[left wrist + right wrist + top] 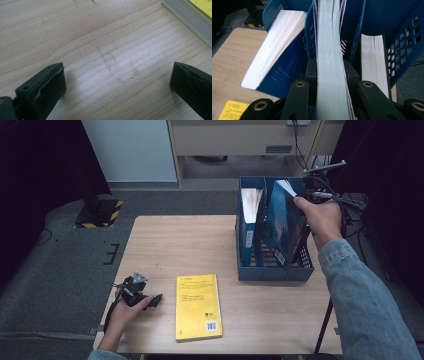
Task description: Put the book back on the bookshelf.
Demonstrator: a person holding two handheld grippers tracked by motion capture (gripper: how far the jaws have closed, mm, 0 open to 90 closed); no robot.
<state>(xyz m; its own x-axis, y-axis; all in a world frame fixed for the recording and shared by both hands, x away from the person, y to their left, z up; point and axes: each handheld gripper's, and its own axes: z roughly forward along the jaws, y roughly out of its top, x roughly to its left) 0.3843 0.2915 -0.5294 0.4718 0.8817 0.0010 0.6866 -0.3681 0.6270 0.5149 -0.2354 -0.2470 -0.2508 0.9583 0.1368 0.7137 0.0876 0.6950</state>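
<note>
Right gripper clamps the dark blue book, tilted over the blue file rack; its lower edge is hidden inside. Left gripper, well left of the rack, rests open.

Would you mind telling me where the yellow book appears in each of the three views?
High view: the yellow book lies flat on the table, front centre, right of the left gripper.
Left gripper view: its corner shows top right.
Right gripper view: a corner shows bottom left.
Shared landmark: the wooden table.
</note>
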